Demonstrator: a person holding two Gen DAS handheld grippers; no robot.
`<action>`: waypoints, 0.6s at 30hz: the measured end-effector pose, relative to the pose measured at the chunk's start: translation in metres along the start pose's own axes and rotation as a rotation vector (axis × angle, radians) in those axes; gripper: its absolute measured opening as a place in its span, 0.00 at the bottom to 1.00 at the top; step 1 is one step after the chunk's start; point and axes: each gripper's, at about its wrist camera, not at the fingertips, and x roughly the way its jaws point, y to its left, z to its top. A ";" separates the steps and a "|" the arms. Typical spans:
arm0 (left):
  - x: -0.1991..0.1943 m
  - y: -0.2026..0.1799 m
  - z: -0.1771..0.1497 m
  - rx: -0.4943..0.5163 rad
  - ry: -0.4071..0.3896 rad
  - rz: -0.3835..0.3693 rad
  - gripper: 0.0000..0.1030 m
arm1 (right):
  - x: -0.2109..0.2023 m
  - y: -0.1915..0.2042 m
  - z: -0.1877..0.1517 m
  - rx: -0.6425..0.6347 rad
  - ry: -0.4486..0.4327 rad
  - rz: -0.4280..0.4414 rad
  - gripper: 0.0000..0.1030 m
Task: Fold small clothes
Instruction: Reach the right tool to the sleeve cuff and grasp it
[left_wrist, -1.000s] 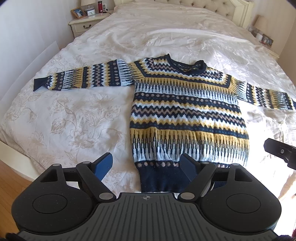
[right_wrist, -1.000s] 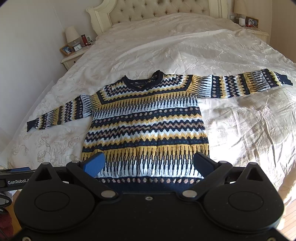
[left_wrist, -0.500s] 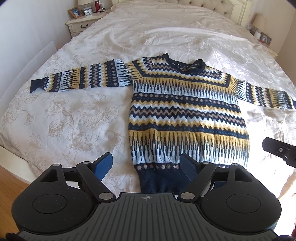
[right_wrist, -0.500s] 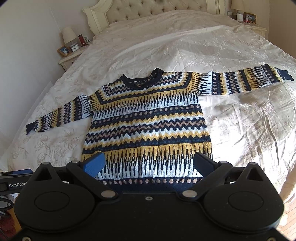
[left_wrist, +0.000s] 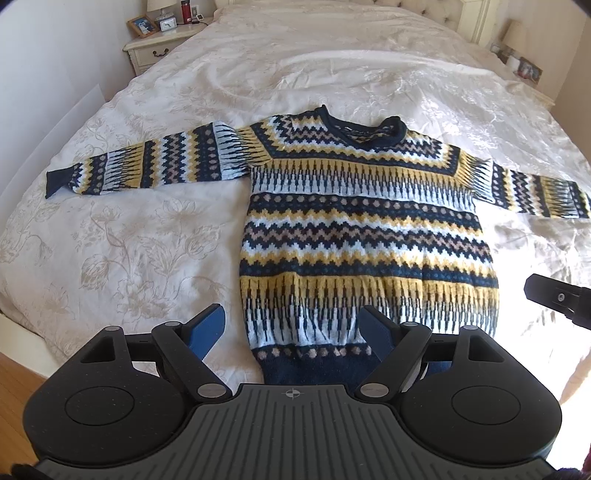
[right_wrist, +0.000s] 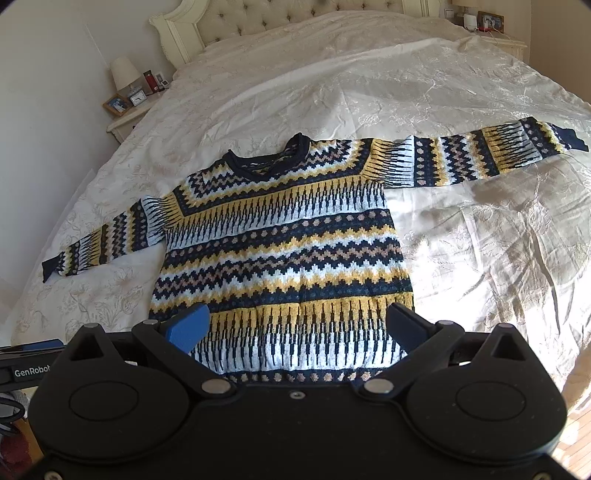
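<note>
Sweater (left_wrist: 365, 236) flat on bed (left_wrist: 147, 236), hem just ahead of both claws; left claw (left_wrist: 291, 328) & right claw (right_wrist: 297, 328) wide, empty.

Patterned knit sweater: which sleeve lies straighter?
The sleeve on the right gripper's side, straight out from its shoulder; the other sleeve angles down toward the hem.

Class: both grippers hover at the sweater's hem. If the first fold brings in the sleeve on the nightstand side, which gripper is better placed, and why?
Probably the left gripper. It sits open over the hem corner on that side, so that sleeve lies nearer. The right gripper, also open, is centred over the sweater, farther away.
</note>
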 end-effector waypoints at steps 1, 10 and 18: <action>0.002 -0.002 0.004 -0.002 0.001 0.001 0.77 | 0.003 -0.003 0.003 0.004 0.002 0.001 0.99; 0.033 -0.034 0.045 -0.012 0.012 0.004 0.74 | 0.037 -0.055 0.052 0.034 0.017 -0.018 0.99; 0.053 -0.069 0.085 -0.036 0.003 -0.008 0.71 | 0.053 -0.142 0.117 0.068 -0.018 -0.133 0.99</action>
